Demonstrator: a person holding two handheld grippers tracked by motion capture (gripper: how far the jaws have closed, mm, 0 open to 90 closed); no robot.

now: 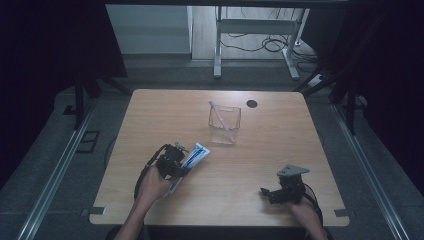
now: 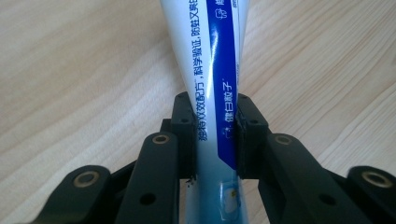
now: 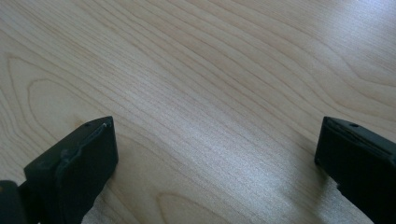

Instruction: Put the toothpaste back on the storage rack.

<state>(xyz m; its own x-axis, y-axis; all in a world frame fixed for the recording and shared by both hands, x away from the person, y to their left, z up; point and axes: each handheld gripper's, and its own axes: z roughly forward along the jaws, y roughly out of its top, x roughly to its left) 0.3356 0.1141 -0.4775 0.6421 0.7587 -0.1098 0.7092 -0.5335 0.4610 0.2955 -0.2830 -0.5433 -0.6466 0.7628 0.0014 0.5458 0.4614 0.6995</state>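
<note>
While the left gripper (image 2: 215, 135) has its jaws pressed on either side of the toothpaste tube (image 2: 212, 70), the tube runs straight out ahead of them, its white and blue length passing between the pads and reaching on beyond the tips over the worktop (image 2: 70, 70). The right gripper (image 3: 215, 154) rests low over bare wood with its jaws standing wide apart, nothing between them. Farther ahead of the left jaws stands a clear cup (image 1: 224, 125) with a toothbrush (image 1: 219, 114) leaning in it.
</note>
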